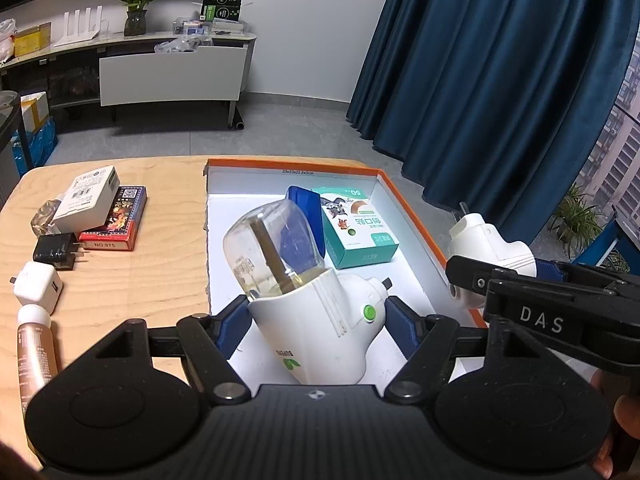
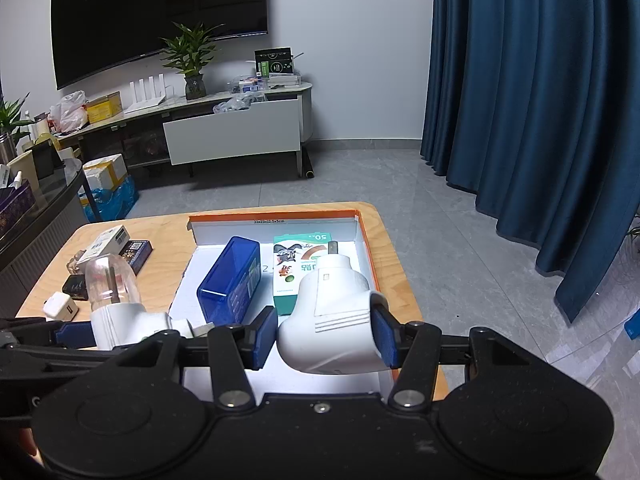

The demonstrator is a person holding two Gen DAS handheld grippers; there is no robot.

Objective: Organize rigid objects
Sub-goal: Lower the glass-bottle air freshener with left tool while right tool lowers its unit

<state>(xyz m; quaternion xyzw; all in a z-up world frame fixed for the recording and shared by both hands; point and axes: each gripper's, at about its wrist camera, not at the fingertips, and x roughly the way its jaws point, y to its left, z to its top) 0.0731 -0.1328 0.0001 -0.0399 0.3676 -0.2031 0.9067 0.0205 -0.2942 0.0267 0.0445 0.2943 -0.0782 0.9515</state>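
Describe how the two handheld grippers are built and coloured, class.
Both are matte black plastic. The left gripper has two round discs on a ribbed body, silver pivot bolts and blue ribbed pads. The right gripper matches; seen from the left wrist, its side reads "DAS" in white.

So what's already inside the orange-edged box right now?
Lying in the orange-edged box: a blue plastic case and a green bandage carton, side by side. The held vaporizer with bottle and plain white vaporizer hide the near floor.
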